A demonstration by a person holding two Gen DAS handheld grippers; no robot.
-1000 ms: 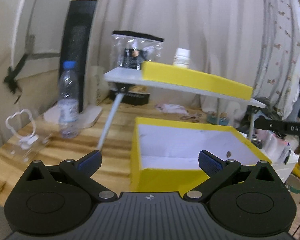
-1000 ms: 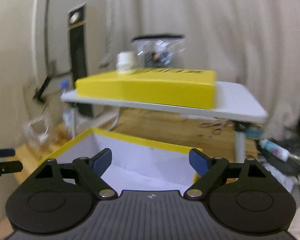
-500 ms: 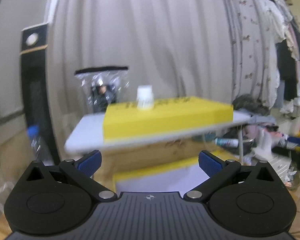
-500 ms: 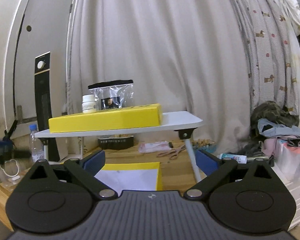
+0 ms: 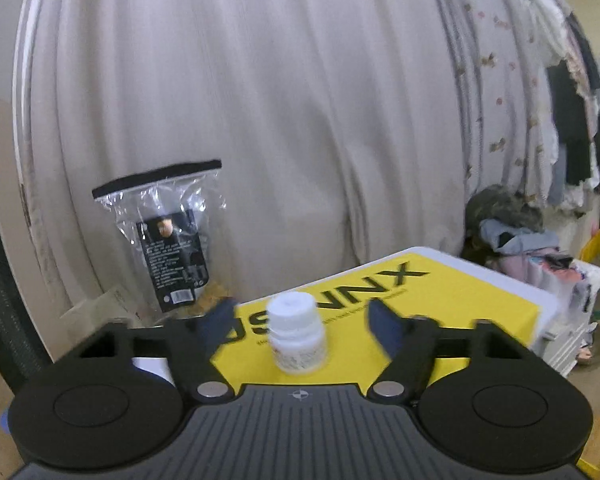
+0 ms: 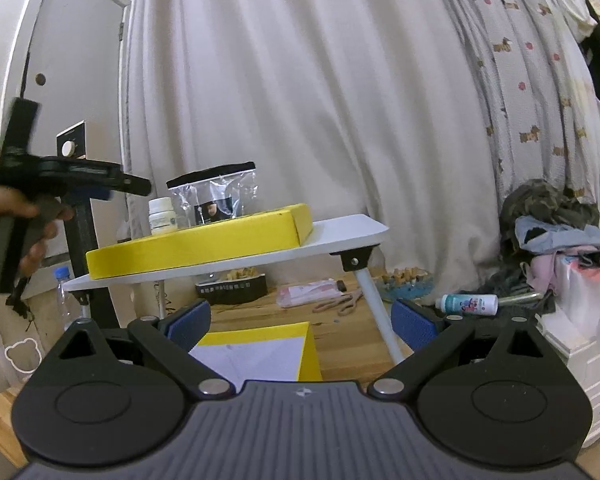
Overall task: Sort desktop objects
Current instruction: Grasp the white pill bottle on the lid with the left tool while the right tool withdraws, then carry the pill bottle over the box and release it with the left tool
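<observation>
A small white pill bottle (image 5: 297,334) stands on a yellow box lid (image 5: 439,304) on a white raised shelf (image 6: 339,232). My left gripper (image 5: 300,322) is open, with a blue finger on each side of the bottle, not touching it. A clear zip bag (image 5: 168,240) with a black card stands behind it against the curtain. My right gripper (image 6: 300,326) is open and empty above the open yellow box (image 6: 260,354) on the wooden table. The right wrist view shows the bottle (image 6: 162,216), the bag (image 6: 216,196) and the left gripper (image 6: 136,188) at the left.
Under the shelf lie scissors (image 6: 345,304), a pink packet (image 6: 307,294) and a black box (image 6: 232,286). A water bottle (image 6: 64,300) stands at the left by a black tower heater (image 6: 78,216). Clothes (image 6: 551,232) and a white drawer unit (image 6: 579,360) are at the right.
My left gripper has risen from table height to the shelf and come up to the white bottle. My right gripper has pulled back from the yellow box and shelf.
</observation>
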